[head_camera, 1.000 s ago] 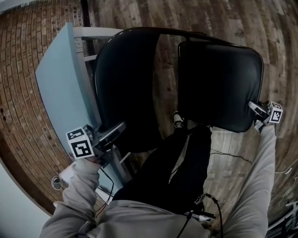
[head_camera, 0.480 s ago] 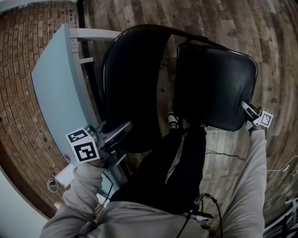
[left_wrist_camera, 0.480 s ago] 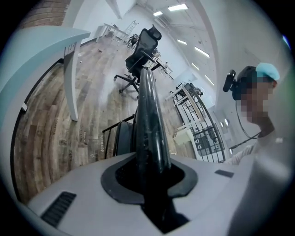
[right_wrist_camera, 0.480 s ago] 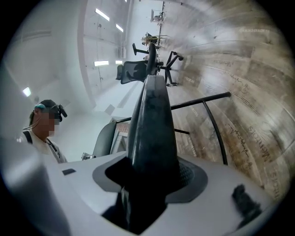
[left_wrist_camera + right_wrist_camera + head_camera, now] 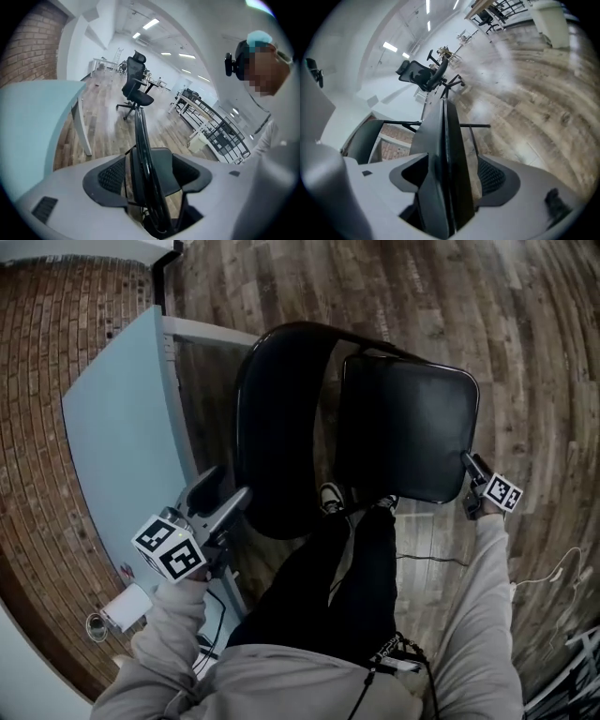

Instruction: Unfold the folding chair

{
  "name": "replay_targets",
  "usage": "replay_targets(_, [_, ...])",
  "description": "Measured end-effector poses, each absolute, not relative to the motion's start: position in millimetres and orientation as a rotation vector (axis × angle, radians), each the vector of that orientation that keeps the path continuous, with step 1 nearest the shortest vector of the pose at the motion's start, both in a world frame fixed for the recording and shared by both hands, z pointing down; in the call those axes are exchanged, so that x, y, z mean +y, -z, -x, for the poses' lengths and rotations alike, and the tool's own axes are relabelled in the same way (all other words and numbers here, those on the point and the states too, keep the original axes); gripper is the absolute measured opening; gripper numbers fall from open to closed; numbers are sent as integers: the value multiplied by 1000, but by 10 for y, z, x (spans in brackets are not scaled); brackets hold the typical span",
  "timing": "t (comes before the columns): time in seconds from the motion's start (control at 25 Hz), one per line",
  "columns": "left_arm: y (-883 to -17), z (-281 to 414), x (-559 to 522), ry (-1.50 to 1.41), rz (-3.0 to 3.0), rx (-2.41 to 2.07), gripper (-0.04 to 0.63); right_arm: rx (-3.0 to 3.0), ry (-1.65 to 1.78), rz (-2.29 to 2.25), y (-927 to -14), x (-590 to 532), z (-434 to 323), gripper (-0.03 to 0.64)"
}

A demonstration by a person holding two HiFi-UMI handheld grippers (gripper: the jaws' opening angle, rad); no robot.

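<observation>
Two things, asks the first: where does the folding chair [image 5: 375, 409] stand, and how far open is it?

Second: It stands on the wood floor [image 5: 525, 352] right in front of the person, just beside a pale blue table [image 5: 122, 446]. From above, its seat [image 5: 412, 427] shows broad and flat-looking, with the curved backrest [image 5: 281, 427] to its left, so it looks about spread.

First: And the tongs?

Second: The left gripper [image 5: 223, 495] straddles the backrest's black frame tube [image 5: 143, 154]. The right gripper [image 5: 469, 465] straddles the seat's edge. Each took one half, likely to pull the two apart. Both sets of jaws are opening now. The tube and the seat edge are between them, but gaps show beside the pads, so neither is clamped.

First: Why let go?

Second: Probably because the chair can stand by itself. That is a judgement, since its legs are hidden under the seat.
</observation>
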State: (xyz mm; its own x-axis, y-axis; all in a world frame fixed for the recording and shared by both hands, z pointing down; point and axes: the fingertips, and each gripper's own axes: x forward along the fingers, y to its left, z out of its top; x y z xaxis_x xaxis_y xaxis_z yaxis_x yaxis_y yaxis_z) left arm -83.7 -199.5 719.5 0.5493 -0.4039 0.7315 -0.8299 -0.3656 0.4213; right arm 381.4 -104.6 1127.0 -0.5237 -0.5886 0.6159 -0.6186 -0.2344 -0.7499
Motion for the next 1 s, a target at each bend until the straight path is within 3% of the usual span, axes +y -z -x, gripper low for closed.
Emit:
replay_targets(0.16, [-6671, 975, -1973, -625, -2029, -1035, 325, -1922, -1777, -1593, -10556, -1025, -3933, 310])
replay_targets(0.48, [-5593, 1057, -1821, -432, -2093, -1029, 318, -2054, -1468, -1842, -8200, -1538, -3764, 308])
replay_targets(0.6, [-5344, 1218, -1923, -327, -2113, -1064, 152, -2080, -1333, -1911, -7385, -1779, -3792, 299])
replay_targets(0.64, [-5267, 1272, -1983, -308, -2132, -1077, 76, -2066, -1283, -1950, -7154, -1839, -3841, 234])
replay_targets(0.68, [-5185, 1340, -2020, -291, -2143, -1090, 35, -2048, -1246, -1987, -6936, -1847, -3877, 97])
replay_targets(0.72, [-5102, 1425, -2031, -270, -2145, -1101, 8, -2040, -1224, -2012, -6722, -1817, -3882, 22])
replay_targets(1.0, [-4787, 1989, -1849, -225, -2117, -1213, 5, -2055, -1211, -1987, -5783, -1444, -3497, 7])
